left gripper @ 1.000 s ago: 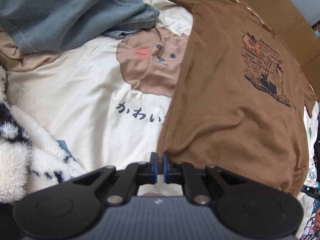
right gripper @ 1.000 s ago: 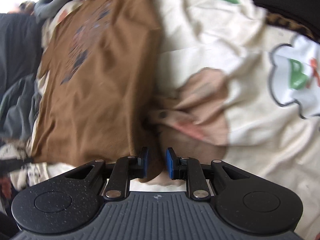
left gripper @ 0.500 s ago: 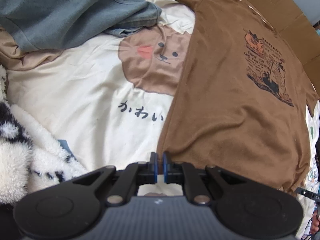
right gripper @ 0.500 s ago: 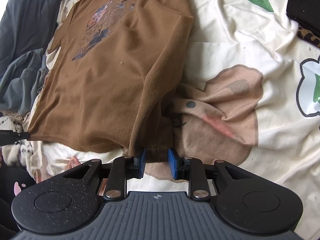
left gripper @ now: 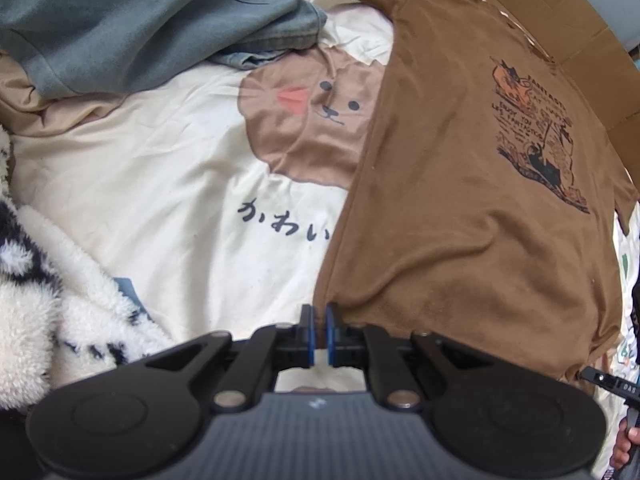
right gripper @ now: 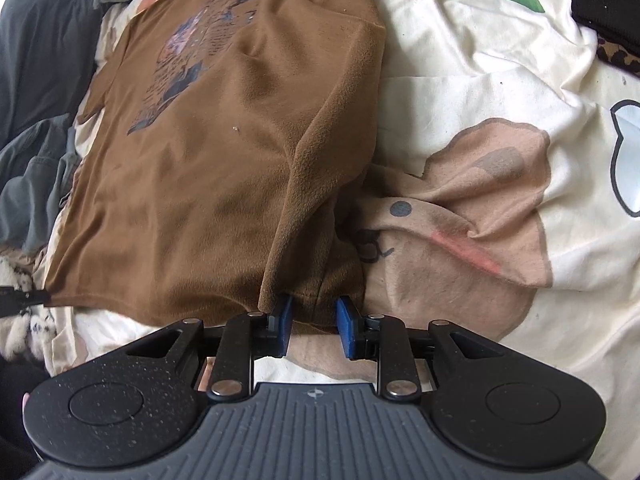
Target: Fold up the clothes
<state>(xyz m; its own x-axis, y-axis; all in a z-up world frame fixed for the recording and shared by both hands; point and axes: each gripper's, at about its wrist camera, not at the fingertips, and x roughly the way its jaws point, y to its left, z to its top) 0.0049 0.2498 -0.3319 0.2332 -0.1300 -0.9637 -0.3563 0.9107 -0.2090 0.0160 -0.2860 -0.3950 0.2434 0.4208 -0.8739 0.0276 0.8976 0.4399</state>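
Right wrist view: brown shirt flat on bed, long axis running away from both tongs. Right tongs spread around the near hem corner, not pinching yet. Left tongs pressed together at the opposite hem corner.

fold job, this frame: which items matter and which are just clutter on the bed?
In play:
brown printed T-shirt, spread flat
left claw, shut at its hem corner
right claw, hem between its pads

Lying about:
grey-blue sweatshirt
fluffy black-and-white blanket
cardboard
cartoon bedsheet underneath
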